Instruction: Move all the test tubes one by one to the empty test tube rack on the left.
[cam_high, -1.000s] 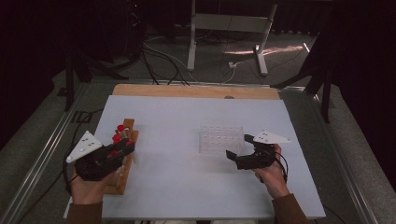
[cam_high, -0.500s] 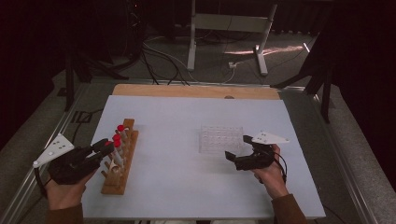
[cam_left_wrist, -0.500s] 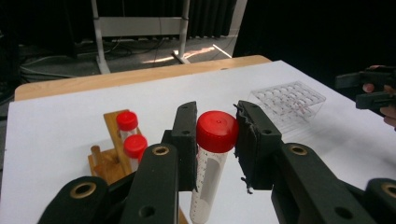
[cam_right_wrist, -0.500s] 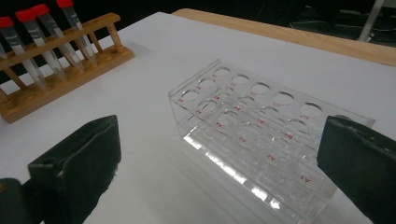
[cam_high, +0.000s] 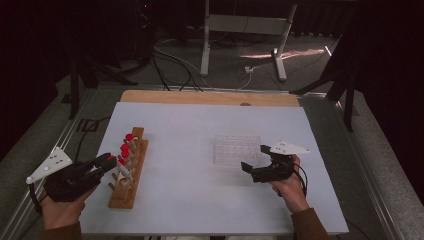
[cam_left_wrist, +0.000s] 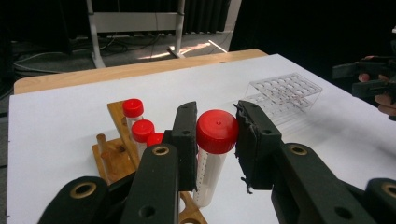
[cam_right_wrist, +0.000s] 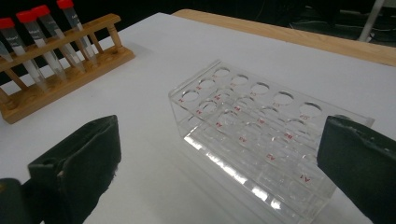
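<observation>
The left hand-held gripper (cam_left_wrist: 217, 140) pinches a red-capped tube (cam_left_wrist: 214, 149) just beside the wooden rack (cam_high: 127, 175), while the right hand-held gripper (cam_right_wrist: 219, 168) is spread wide before the clear rack (cam_right_wrist: 261, 140).

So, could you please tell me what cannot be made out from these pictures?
- Held tube: its lower end, cut off behind the left tongs, left gripper view.
- Clear rack: red hole labels too small to read, right gripper view.
- Wooden rack: tube count, too small, high view.
</observation>
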